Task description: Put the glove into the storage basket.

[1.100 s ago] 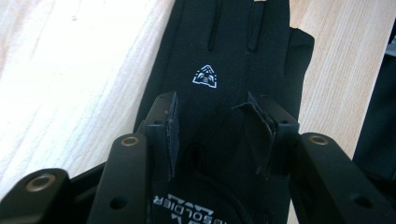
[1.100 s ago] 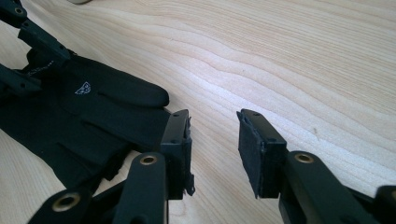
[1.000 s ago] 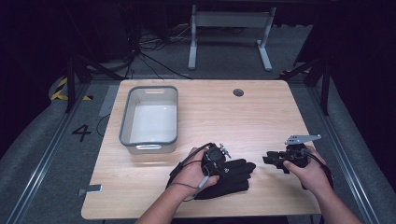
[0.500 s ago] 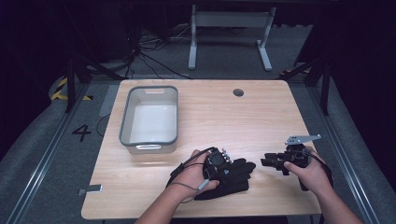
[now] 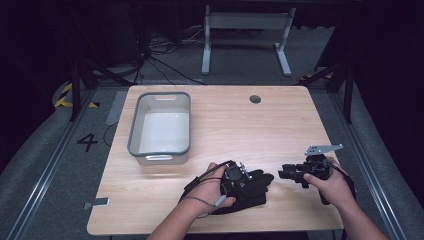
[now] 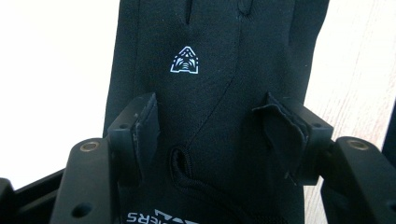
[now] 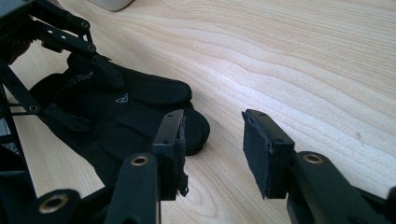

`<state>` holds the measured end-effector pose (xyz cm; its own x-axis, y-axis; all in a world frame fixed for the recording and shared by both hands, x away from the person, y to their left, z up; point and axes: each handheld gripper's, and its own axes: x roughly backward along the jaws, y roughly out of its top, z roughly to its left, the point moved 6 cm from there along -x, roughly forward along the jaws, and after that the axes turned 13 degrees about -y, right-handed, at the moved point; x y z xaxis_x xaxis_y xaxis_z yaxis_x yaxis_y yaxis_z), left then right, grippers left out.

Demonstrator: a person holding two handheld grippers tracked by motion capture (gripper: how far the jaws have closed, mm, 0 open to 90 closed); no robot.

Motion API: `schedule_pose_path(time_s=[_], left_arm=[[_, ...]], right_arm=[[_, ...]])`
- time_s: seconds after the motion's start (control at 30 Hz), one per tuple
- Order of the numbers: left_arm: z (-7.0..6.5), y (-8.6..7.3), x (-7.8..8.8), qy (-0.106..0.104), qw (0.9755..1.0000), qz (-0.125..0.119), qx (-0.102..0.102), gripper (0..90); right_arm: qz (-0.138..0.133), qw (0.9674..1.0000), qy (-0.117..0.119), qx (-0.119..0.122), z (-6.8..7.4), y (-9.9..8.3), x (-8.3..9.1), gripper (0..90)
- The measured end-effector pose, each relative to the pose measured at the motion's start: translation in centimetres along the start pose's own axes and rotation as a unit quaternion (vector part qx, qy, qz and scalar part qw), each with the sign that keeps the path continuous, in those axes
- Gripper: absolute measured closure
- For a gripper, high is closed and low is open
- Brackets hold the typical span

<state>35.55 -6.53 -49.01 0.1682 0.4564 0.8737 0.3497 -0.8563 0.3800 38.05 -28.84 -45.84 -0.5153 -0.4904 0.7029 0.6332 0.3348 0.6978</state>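
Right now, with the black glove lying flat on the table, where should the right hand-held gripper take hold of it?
Probably at the fingertips of the black glove, coming in low from the glove's right. They point toward the right hand-held gripper, whose jaws are open, and the left hand-held gripper already sits over the palm end.

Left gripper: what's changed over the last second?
The left gripper has slid a little right over the black glove, its open jaws now straddling the glove's back. Nothing has been gripped or released. The right gripper, bin and glove have stayed put.
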Motion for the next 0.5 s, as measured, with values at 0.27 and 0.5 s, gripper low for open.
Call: schedule_pose_path(time_s=[0.27, 0.5], left_arm=[[-0.1, 0.21, -0.06, 0.012, 0.9999, 0.011, -0.003, 43.1], [-0.06, 0.28, 0.19, 0.009, 0.9998, 0.002, 0.017, 63.1]], right_arm=[[0.001, 1.0, 0.002, 0.001, 0.14, 0.04, -0.11, 59.9], [-0.001, 1.0, 0.002, 0.001, 0.15, 0.06, -0.07, 59.9]])
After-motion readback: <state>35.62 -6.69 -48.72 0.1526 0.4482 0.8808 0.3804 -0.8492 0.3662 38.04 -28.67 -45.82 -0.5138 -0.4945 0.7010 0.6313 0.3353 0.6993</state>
